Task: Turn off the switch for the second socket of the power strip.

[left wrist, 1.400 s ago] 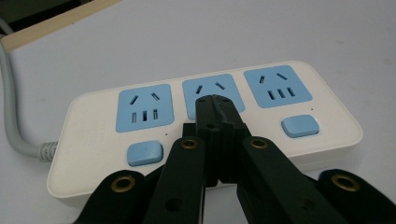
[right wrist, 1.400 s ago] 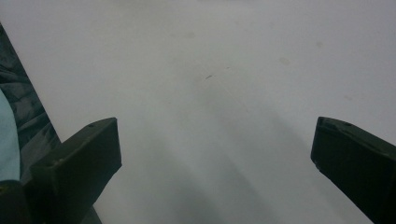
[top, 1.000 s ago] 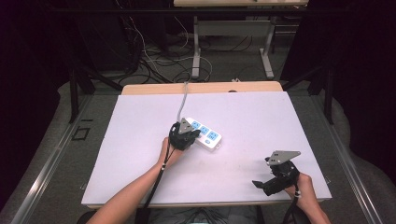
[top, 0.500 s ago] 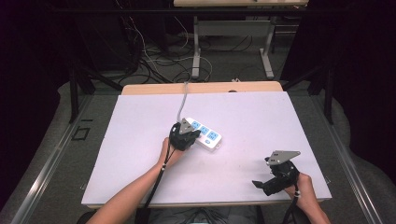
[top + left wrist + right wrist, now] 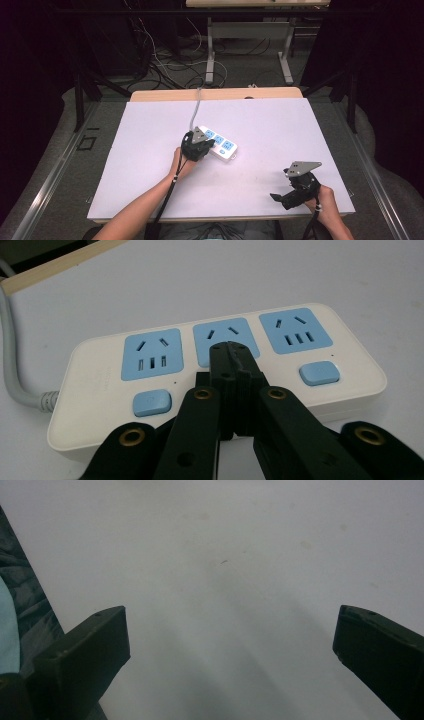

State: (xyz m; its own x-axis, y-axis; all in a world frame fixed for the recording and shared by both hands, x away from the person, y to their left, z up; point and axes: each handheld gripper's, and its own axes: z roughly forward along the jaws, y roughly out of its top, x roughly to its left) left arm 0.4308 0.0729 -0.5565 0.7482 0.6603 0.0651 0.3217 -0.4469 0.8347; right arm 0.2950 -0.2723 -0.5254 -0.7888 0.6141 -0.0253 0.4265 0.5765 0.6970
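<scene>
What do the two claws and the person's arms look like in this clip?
Both claws, left claw and right claw, are black plastic with brass-coloured rivets on the linkage arms. Each carries a grey three-cornered plate and trails a black cable. The forearms are bare, without sleeves.

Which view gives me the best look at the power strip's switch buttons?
The left gripper view: the power strip is close up, with blue buttons beside the shut left gripper. The high view shows the strip small, buttons indistinct. The right gripper view looks at the bare table.

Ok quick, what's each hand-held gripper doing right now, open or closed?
Left hand-held gripper: closed, empty, tips over the power strip's middle socket.
Right hand-held gripper: open, empty.
</scene>
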